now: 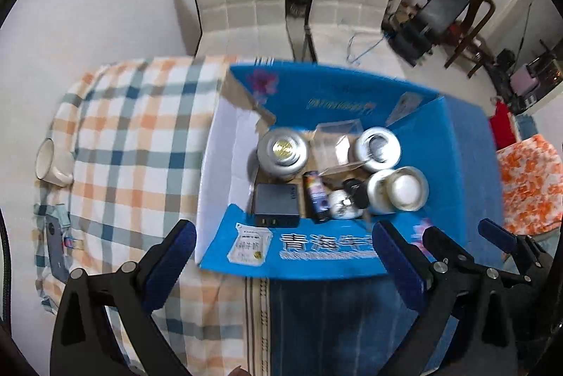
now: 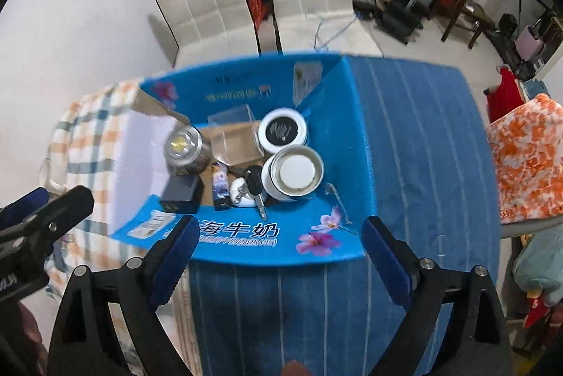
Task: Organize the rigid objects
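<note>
Your left hand-held gripper [image 1: 281,265] and right hand-held gripper [image 2: 279,258] both hang empty, fingers spread apart, low in frame just short of the blue box [image 2: 355,144]. The box at centre already holds tins, a charger [image 1: 278,203], keys [image 2: 254,185]: most sorting looks done. At far left a mug [image 1: 52,161] sits on the checked cloth [image 1: 133,129], seemingly left. The surface edge runs close behind the box; open room lies left.

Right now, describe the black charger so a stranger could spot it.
Find the blue cardboard box on the table. The black charger lies in its near left corner, beside a silver tin. It is the only flat, dark rectangular block among round tins.
</note>
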`<state>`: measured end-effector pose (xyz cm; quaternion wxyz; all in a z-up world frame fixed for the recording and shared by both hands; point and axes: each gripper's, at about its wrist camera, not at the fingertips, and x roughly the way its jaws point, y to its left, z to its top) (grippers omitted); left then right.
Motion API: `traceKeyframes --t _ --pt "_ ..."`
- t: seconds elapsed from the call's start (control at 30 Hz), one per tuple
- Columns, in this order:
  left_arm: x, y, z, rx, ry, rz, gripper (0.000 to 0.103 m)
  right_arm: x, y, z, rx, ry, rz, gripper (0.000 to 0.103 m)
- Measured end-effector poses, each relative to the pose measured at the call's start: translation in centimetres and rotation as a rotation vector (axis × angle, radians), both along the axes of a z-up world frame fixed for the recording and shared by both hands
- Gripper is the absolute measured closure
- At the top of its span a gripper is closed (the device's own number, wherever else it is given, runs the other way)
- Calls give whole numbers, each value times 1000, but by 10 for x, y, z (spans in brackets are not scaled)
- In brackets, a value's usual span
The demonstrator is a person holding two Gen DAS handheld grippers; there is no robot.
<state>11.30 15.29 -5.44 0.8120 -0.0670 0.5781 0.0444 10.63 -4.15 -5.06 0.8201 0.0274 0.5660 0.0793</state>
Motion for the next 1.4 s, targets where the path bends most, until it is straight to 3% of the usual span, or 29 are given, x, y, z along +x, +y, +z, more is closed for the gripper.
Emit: traceKeyframes --t 0.23,0.47,0.73,1.4 --pt "-27 -10 74 0 -110 -16 0 -36 -18 74 5 -111 -17 5" --pt "-49 -23 105 27 -136 -42 0 -61 -26 113 0 -135 -1 5" --pt "-61 -22 112 29 -139 -23 0 -66 -30 128 -27 -166 1 5" --pt "-69 -18 104 22 -115 -8 0 -63 -33 125 -36 -171 -8 5"
